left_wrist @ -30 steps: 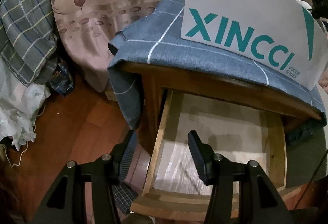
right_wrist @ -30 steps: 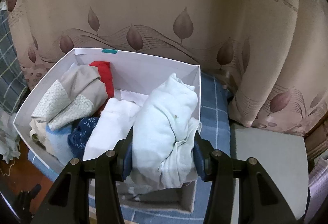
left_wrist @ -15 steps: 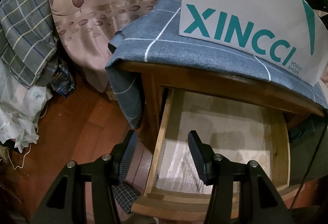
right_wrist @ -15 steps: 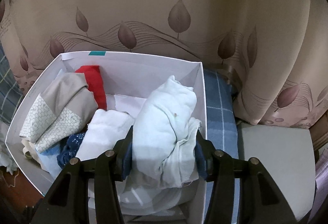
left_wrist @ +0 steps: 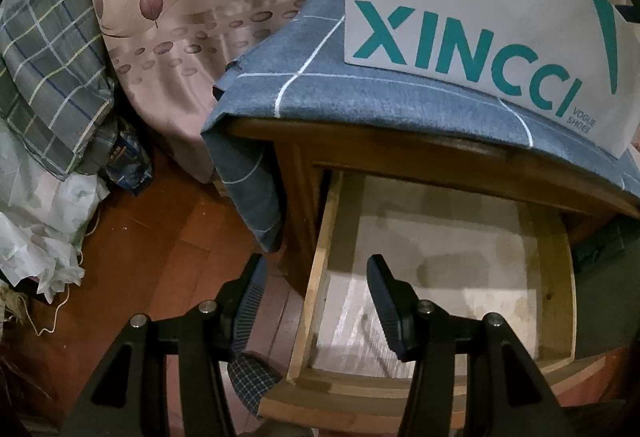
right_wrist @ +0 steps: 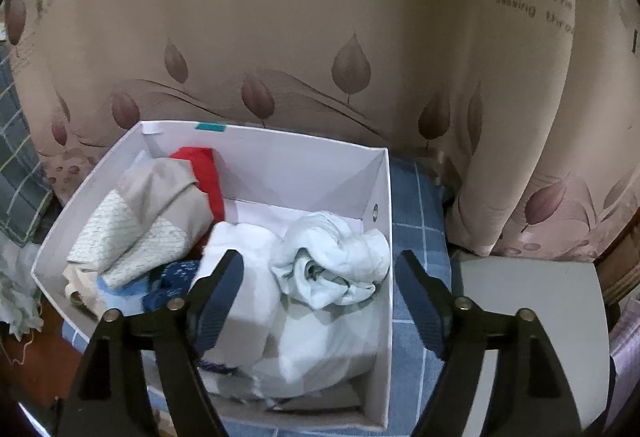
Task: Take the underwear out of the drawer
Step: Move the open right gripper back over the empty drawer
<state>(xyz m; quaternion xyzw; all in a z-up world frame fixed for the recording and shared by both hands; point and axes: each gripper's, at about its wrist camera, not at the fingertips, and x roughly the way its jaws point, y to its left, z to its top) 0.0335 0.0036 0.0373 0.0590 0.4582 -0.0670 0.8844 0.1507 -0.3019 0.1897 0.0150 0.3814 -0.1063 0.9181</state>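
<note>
Open drawer (left_wrist: 448, 277) reachable from above, shoe box (right_wrist: 378, 213) crowded with clothes (right_wrist: 332, 261), curtain (right_wrist: 320, 37) close behind

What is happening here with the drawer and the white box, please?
A person is moving underwear from the drawer into the white shoe box on the cabinet top. The right gripper is open above the box, and a pale blue bundle lies inside among other folded clothes. The left gripper is open over the pulled-out drawer, where no clothing shows.
</note>
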